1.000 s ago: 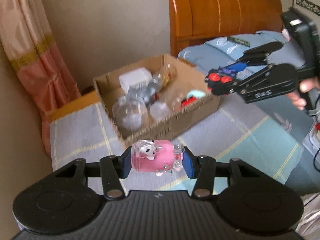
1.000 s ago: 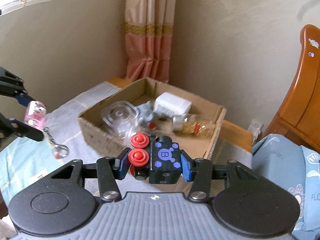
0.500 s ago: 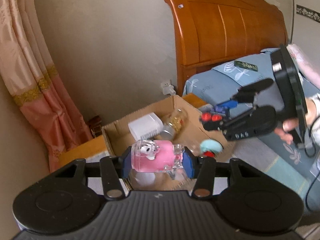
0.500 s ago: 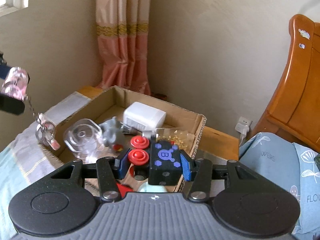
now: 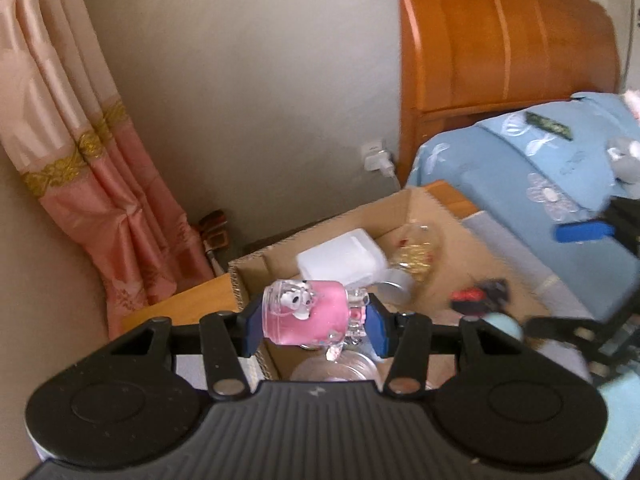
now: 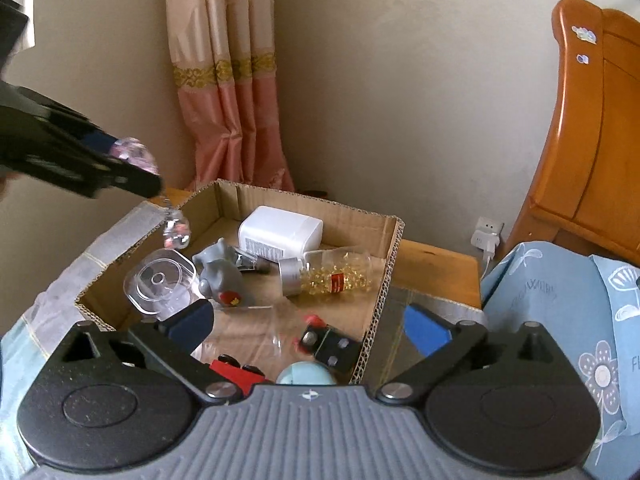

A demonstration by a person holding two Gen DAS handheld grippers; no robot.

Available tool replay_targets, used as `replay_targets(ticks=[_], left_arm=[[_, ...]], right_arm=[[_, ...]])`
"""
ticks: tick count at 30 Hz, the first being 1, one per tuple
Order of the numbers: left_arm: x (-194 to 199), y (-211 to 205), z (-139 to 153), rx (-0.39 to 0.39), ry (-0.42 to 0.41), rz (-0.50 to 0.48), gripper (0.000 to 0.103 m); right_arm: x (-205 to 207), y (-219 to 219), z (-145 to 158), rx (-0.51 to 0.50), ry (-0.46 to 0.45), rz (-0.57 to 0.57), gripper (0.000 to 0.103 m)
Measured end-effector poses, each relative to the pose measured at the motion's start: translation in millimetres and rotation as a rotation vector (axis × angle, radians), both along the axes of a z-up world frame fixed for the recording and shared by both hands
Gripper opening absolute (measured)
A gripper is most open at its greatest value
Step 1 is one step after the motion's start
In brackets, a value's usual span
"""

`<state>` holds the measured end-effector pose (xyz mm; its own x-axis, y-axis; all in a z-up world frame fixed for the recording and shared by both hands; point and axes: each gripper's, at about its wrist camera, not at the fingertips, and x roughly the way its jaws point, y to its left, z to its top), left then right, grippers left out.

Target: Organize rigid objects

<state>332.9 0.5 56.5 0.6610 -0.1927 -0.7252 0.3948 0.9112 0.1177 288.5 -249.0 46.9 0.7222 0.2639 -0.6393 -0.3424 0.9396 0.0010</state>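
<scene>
Holding: the left gripper [image 5: 316,330] is closed on a pink bottle [image 5: 306,318], one blue pad at each end, so the bottle cannot slip while it is carried.
Place of pink bottle: in the air above the near left corner of the cardboard box [image 6: 384,280], not yet inside; in the right wrist view it shows at the tip of the left gripper [image 6: 132,164].
Chain: a small key chain with a clear charm [image 6: 176,232] hangs down from the bottle, over the box wall; I think it will enter the box first.
Long axis of pink bottle: it lies sideways, from pad to pad, about level, with the clear cap end to the right in the left wrist view. The cartoon face on it looks toward the camera.
Right gripper [image 6: 308,326]: its jaws are opening, very wide, and no pad presses on anything. The black toy block with red wheels [image 6: 324,340] lies below, on the box floor, free of the pads.
Why so: my judgement is that the block was dropped low so that it lands softly.
Already in box: a white charger [image 6: 280,234], a clear bottle of yellow capsules [image 6: 328,276] lying on its side, a grey toy [image 6: 222,276], a clear square container [image 6: 160,284], a red toy car [image 6: 236,372] and a pale blue ball [image 6: 306,374].
Box stands on: a bed with a checked cover [image 6: 60,280], near a wooden headboard [image 6: 592,140].
</scene>
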Motion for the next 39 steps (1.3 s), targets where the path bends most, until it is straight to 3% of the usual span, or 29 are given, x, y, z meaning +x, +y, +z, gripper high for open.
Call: replay_targets(ticks=[3, 7, 12, 23, 29, 33, 39], left_arm=[[18, 2, -11, -0.004, 0.026, 0.042, 0.053], [27, 6, -16, -0.017, -0.003, 0.099, 0.096], [18, 11, -9, -0.060, -0.024, 0.113, 0.097], [-51, 6, -5, 0.022, -0.127, 0.168, 0.102], [-115, 4, -36, -0.010, -0.072, 0.272, 0.102], [-153, -5, -51, 0.044, -0.081, 0.340, 0.102], [-186, -2, -52, -0.054, -0.020, 0.387, 0.102]], right_arm=[[-3, -1, 3, 0.004, -0.002, 0.003, 0.103], [-8, -1, 10, 0.012, -0.025, 0.011, 0.103], [-12, 0, 15, 0.037, -0.018, 0.010, 0.103], [-31, 18, 22, 0.001, 0.050, -0.129, 0.103], [-60, 25, 3, 0.000, 0.081, -0.264, 0.103], [-82, 28, -14, 0.003, 0.136, -0.324, 0.103], [-112, 32, -23, 0.028, 0.191, -0.340, 0.103]])
